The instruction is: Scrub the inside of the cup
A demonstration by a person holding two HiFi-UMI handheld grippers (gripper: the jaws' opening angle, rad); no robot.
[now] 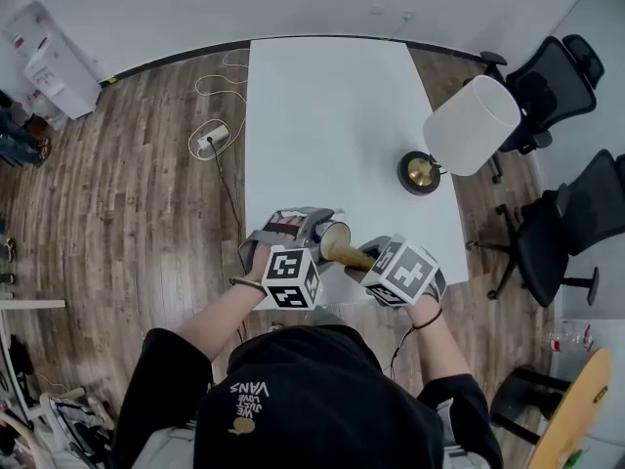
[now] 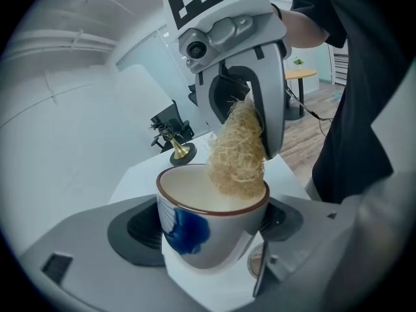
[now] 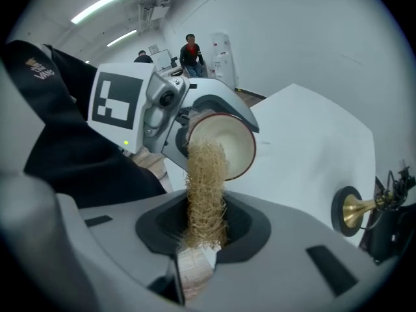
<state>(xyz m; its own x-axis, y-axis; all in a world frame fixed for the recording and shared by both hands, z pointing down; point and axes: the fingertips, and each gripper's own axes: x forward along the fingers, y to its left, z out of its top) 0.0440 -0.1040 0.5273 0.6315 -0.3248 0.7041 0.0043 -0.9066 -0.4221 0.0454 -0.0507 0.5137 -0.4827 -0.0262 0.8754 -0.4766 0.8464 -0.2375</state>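
Head view: left gripper (image 1: 314,231) and right gripper (image 1: 369,258) meet at 6 o'clock on the white rectangular table (image 1: 332,115), with the white brown-rimmed ceramic cup (image 1: 335,233) between them. A white-shaded brass lamp (image 1: 472,125) stands at 3 o'clock. Left gripper view: the jaws are clamped on the cup's blue-marked wall, and the tan fibrous loofah scrubber (image 2: 237,151) reaches into its mouth at 1 o'clock. Right gripper view: the jaws are closed on the scrubber's lower end, and its tip meets the tilted cup's rim.

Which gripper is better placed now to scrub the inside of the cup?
Right. The right gripper is shut on the loofah scrubber, whose tip reaches into the mouth of the cup. The left gripper is shut on the cup, so it can only steady it.
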